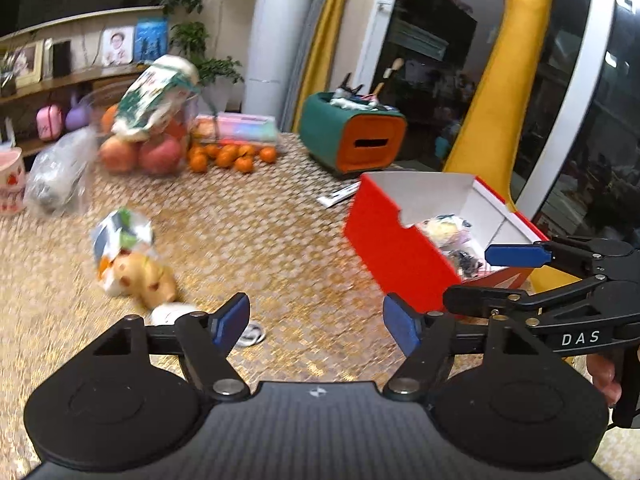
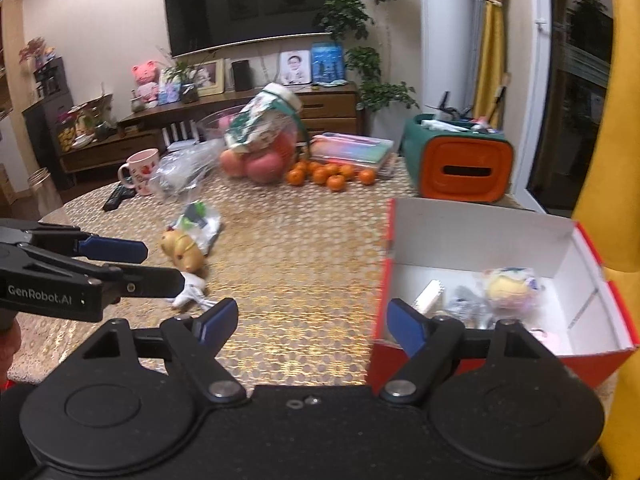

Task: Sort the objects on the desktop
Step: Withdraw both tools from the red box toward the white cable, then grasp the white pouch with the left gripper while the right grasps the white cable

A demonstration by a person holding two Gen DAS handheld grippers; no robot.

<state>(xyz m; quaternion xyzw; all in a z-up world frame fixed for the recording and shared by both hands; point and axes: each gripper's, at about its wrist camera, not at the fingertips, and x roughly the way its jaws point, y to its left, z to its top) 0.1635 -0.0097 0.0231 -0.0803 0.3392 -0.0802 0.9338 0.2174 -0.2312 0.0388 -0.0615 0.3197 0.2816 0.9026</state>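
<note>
Left wrist view: tabletop [image 1: 280, 240] with woven gold cover carries everything; red box [image 1: 400, 256] sits at its right side, top open and white inside, likely the sorting bin since small items already lie in it. Its long axis runs from near right toward far left in this view, open top facing up. Loose things left to sort lie well apart from the box on the left: a yellowish plush toy [image 1: 148, 280] lying on its side, long axis roughly left-right, touching a crumpled snack packet [image 1: 120, 236], with a small white item [image 1: 176, 314] just beside it. Left hand-held gripper [image 1: 316, 324] is wide open, empty, hovering above bare tabletop between toy and box. Right hand-held gripper [image 2: 310, 326] also wide open, empty, near the box's front corner, probably free after a drop-off.
</note>
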